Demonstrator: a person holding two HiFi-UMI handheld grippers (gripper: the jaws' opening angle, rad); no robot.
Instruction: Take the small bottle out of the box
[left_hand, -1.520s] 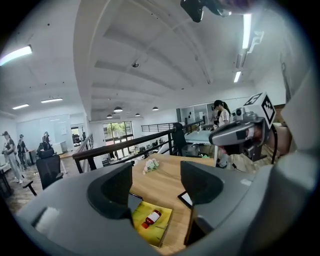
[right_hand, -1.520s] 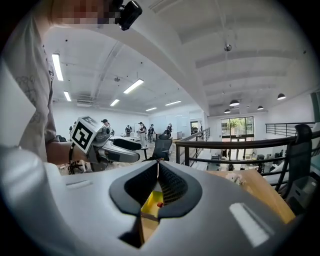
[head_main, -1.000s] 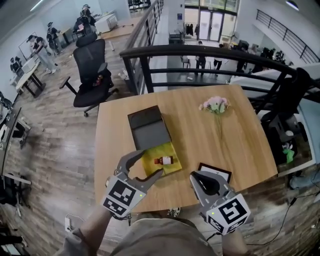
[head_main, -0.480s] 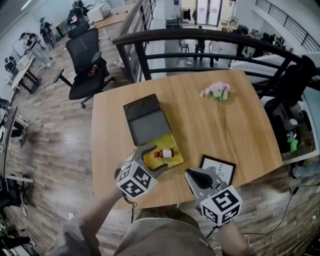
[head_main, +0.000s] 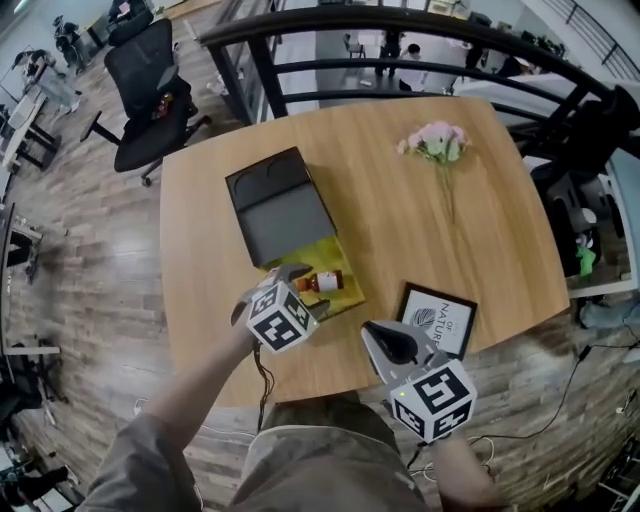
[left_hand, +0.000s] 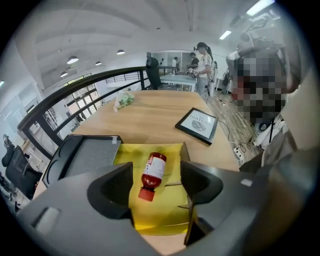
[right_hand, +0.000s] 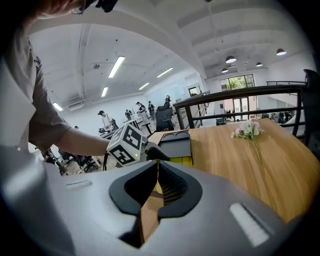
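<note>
left gripper view: small bottle, red-capped, white-labelled, lying in yellow box.

Bright, even ceiling-strip light (soft shadows) — heavy fisheye warp, dark vignetted corners — mostly sharp.

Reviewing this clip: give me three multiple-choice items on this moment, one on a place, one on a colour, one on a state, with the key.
1. Where is the small bottle?
A in the open box
B in a cup
C on a shelf

2. What colour is the box's inside?
A blue
B yellow
C white

3. How do the jaws of the left gripper stand?
A shut on the bottle
B shut, empty
C apart

Key:
1 A, it lies on its side in the box.
2 B, yellow shows all around the bottle.
3 C, a gap shows on each side of the bottle.
</note>
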